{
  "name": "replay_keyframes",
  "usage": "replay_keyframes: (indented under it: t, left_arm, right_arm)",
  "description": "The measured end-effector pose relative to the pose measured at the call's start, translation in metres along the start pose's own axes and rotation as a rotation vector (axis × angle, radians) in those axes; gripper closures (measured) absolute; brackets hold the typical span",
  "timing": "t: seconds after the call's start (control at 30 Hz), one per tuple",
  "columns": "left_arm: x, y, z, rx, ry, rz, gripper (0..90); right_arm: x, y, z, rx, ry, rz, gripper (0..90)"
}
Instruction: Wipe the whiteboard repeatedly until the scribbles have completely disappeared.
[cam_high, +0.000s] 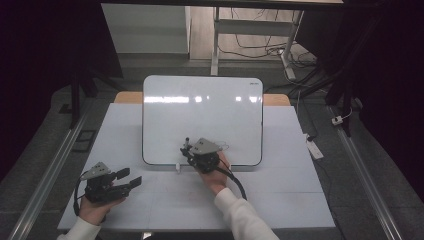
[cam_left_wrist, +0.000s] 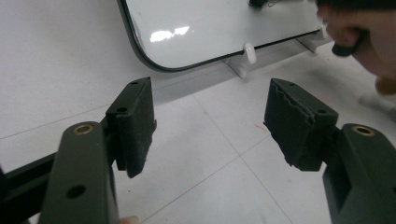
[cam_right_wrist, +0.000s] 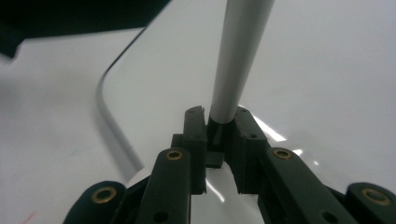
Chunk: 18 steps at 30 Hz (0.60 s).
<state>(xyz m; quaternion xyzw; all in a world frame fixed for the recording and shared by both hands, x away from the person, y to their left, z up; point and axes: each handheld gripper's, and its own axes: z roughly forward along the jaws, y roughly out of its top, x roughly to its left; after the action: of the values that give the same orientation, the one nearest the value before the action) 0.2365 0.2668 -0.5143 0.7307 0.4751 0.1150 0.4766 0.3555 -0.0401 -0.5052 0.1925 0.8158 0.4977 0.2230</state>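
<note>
A white whiteboard (cam_high: 202, 107) with a dark rim lies on the pale table (cam_high: 165, 200). My right gripper (cam_high: 192, 150) hovers over the board's lower edge, shut on a pale grey marker (cam_right_wrist: 236, 60) that sticks out past the jaws over the whiteboard (cam_right_wrist: 327, 70). A small white cap (cam_high: 177, 166) lies on the table just below the board's rim; the left gripper view has this cap (cam_left_wrist: 250, 52) against the whiteboard (cam_left_wrist: 224, 28). My left gripper (cam_high: 131, 177) rests at the table's front left, open with nothing between its jaws (cam_left_wrist: 210, 116).
The person's right hand (cam_left_wrist: 359, 37) is at the upper right of the left gripper view. Beyond the table stand desk legs (cam_high: 216, 45) with loose cables. A white power strip (cam_high: 315, 147) lies on the floor at right, and metal rails (cam_high: 50, 175) flank the table.
</note>
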Motion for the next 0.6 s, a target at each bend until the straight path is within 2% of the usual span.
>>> replay_keyframes:
  t: [0.03,0.07,0.1,0.13,0.2,0.23,0.27,0.37,0.43,0.47,0.5,0.53,0.57,0.6]
  left_arm:
    - [0.000,0.000,0.000,0.001,0.002,0.001,34.0]
    - [-0.001,0.000,-0.001,-0.001,0.004,0.000,34.0]
    - [-0.001,-0.001,-0.001,-0.003,0.005,-0.001,34.0]
    - [-0.001,-0.001,-0.001,-0.004,0.005,-0.002,34.0]
    - [0.000,0.000,-0.001,-0.002,0.004,-0.007,34.0]
    - [0.000,0.000,0.000,-0.001,0.005,-0.006,33.9]
    - [0.001,-0.001,0.000,0.000,0.004,-0.005,33.9]
    - [0.001,-0.001,-0.002,-0.003,0.005,-0.005,34.0]
    - [0.001,-0.001,-0.001,-0.002,0.002,-0.008,34.0]
    - [0.001,0.000,0.000,0.000,0.004,-0.007,33.9]
    - [0.001,0.000,0.000,0.002,0.001,-0.002,33.9]
    - [0.000,0.000,0.001,0.005,0.001,0.000,34.0]
    - [0.000,0.000,0.001,0.005,0.001,-0.001,34.0]
    - [0.000,-0.001,0.000,0.005,0.002,-0.001,33.9]
  right_arm:
    - [-0.009,-0.001,-0.005,-0.034,-0.033,0.043,77.4]
    - [-0.009,-0.001,-0.005,-0.034,-0.033,0.043,77.4]
    - [-0.016,-0.001,-0.007,-0.060,-0.052,0.094,77.4]
    - [-0.014,0.000,-0.007,-0.067,-0.071,0.097,77.4]
    - [0.000,-0.001,0.001,-0.031,-0.019,0.037,77.4]
    - [0.005,-0.002,0.003,-0.026,-0.011,0.005,77.4]
    - [0.003,-0.002,0.002,-0.027,-0.009,0.006,77.4]
    - [-0.017,-0.001,-0.008,-0.080,-0.074,0.103,77.4]
    - [-0.012,-0.001,-0.006,-0.069,-0.065,0.092,77.4]
    - [-0.005,-0.001,-0.002,-0.047,-0.035,0.062,77.4]
    - [-0.005,-0.001,-0.002,-0.047,-0.035,0.062,77.4]
    - [0.003,-0.002,0.002,-0.032,-0.010,0.027,77.4]
    - [0.004,-0.003,0.003,-0.028,-0.003,0.013,77.4]
    - [-0.003,-0.003,0.000,-0.040,-0.014,0.042,77.4]
